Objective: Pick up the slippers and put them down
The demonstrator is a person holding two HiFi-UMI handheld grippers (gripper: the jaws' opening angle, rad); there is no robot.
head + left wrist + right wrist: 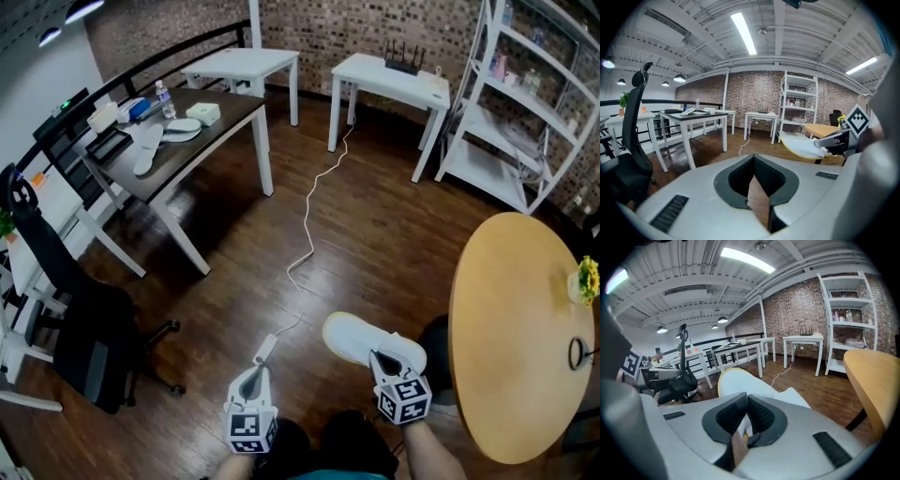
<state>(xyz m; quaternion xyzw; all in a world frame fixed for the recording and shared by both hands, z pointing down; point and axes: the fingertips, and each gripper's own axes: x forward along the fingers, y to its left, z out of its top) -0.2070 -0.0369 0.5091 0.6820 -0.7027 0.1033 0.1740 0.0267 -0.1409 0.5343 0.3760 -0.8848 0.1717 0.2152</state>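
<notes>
R hand-held gripper [384, 360] w/ 1 white slipper [361, 339]: pick done, put-down not yet, I reckon.
R jaws clenched on slipper's upper, sole hanging low over wood floor [375, 234], well apart from dark desk [214, 127], my side of room. My L hand-held gripper [251, 379] is clenched on nothing, a bit nearer the desk. 2 white slipper-like pcs [150, 150] lie on the desk top, prob. next to handle; can't confirm type.

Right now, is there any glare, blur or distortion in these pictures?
Head view: sharp, evenly lit, the white metal shelf rack leaning from wide-angle bend. Left gripper view: fisheye, dark corners, the long ceiling tube lamp overexposed. Right gripper view: same fisheye bend.
</notes>
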